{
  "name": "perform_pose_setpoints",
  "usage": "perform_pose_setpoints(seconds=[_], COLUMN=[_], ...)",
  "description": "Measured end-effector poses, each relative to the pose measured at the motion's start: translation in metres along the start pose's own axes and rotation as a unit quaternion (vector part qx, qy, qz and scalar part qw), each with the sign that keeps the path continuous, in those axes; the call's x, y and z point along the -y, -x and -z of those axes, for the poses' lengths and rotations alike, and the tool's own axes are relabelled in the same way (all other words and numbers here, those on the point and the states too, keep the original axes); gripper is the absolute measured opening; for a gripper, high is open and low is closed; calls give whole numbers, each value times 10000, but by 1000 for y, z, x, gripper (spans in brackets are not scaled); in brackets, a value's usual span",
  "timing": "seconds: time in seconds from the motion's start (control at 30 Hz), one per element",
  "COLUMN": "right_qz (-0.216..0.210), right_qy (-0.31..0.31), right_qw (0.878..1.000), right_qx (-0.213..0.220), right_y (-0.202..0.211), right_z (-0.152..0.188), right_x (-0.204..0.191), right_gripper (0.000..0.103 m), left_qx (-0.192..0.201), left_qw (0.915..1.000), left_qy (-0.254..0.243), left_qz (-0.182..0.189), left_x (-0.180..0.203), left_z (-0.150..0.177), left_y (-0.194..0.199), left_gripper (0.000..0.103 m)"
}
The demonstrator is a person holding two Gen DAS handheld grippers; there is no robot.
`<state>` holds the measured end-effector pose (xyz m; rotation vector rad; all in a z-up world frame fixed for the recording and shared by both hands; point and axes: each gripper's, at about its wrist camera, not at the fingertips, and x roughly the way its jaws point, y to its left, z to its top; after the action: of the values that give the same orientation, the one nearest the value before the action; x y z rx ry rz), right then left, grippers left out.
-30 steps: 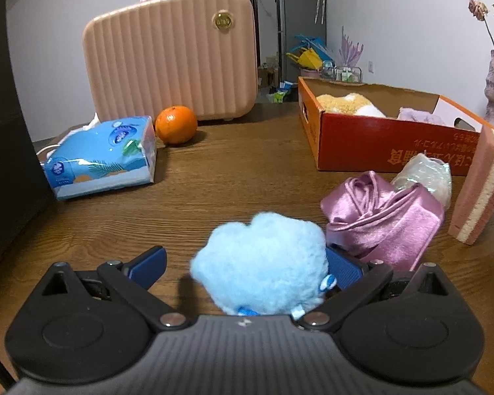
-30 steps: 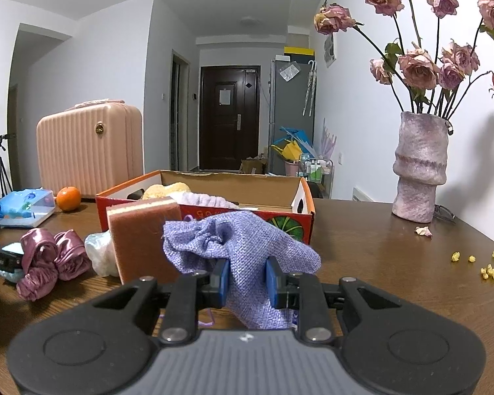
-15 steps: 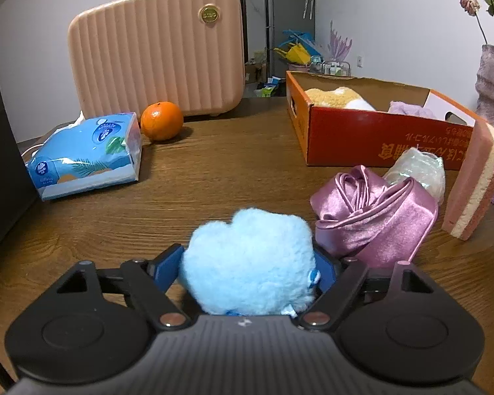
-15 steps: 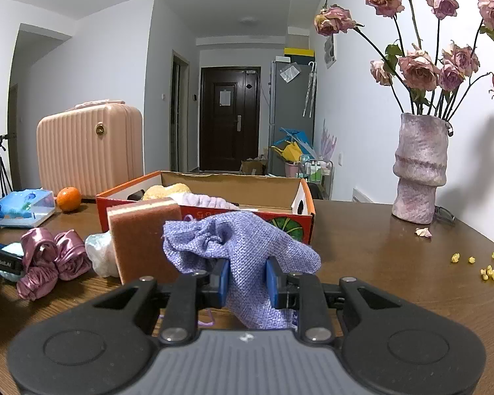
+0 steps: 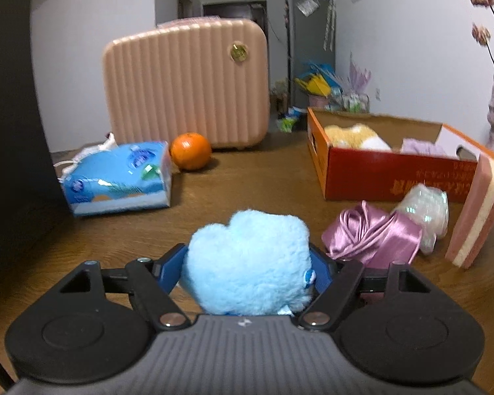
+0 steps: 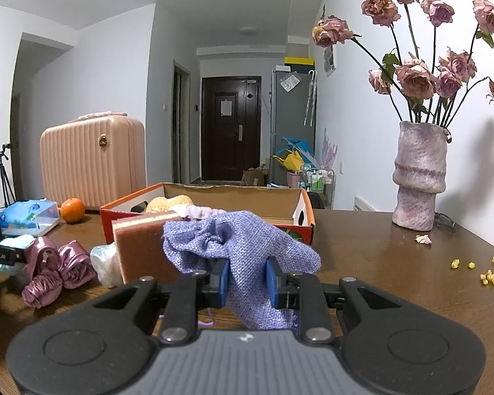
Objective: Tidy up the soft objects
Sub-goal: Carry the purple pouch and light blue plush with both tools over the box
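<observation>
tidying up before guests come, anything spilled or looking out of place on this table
Yes. Small yellow crumbs lie scattered on the table near its right edge, and a fallen petal sits by the vase of dried roses. The sponge leans tilted against the cardboard box rather than lying flat.

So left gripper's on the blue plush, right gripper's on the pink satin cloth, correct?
Not quite. The left gripper is on the blue plush, its jaws having just been closing, but the right gripper is shut on the purple woven pouch. The right wrist view shows the pink satin cloth lying loose on the table.
</observation>
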<state>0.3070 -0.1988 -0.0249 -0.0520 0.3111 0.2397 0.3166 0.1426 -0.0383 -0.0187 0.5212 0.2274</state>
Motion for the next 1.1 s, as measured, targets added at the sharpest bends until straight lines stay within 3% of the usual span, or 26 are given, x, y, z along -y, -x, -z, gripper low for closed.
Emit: perform_pose_setpoints(seconds=[0.57,1.1], right_qz=[-98,-212], right_qy=[-76,-140], right_qw=[9997,9983], right_qx=[223,517], right_y=[10,24], right_z=[-5,-9], right_x=[0,1], right_gripper=[23,23], left_qx=[759,932], left_qw=[9958,9934], left_qy=[475,404], left_qz=[172,532], left_x=[9,46], left_z=[-5,-4], left_y=[59,83], left_gripper=[76,76])
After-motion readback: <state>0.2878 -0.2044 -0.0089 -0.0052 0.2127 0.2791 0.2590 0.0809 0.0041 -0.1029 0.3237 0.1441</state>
